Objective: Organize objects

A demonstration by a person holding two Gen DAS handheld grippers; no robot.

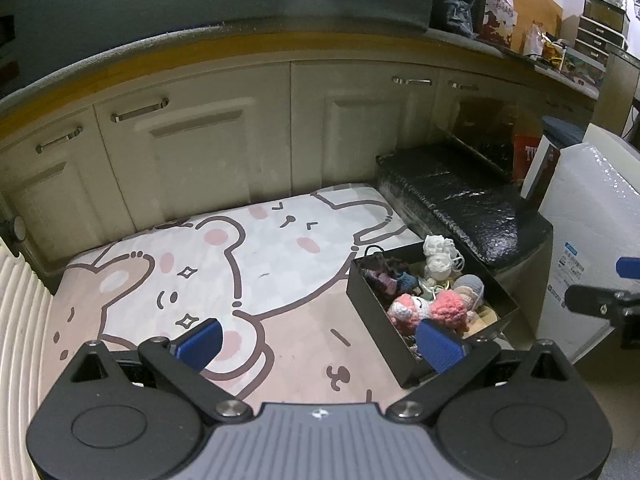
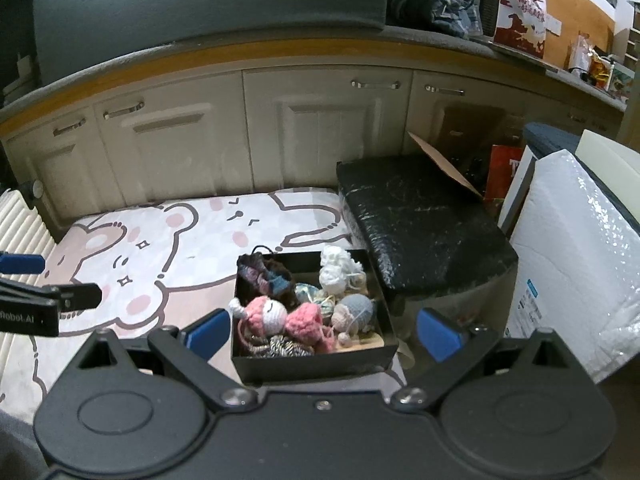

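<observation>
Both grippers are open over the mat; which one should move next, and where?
Probably the right gripper: ease it forward and down toward the pink crocheted doll in the black rectangular box. Its open jaws already straddle the box; the left gripper sits beside it.

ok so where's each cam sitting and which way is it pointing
Left wrist: sits on the left gripper, above the cartoon bear mat, facing the cabinet doors; its own open blue fingers show, plus the right gripper's tip at the right edge.
Right wrist: sits on the right gripper, facing the black box of crochet toys between its open fingers; the left gripper shows at the left edge.
Shared: the mat, the box of toys, the cabinets and the black wrapped bench.
</observation>
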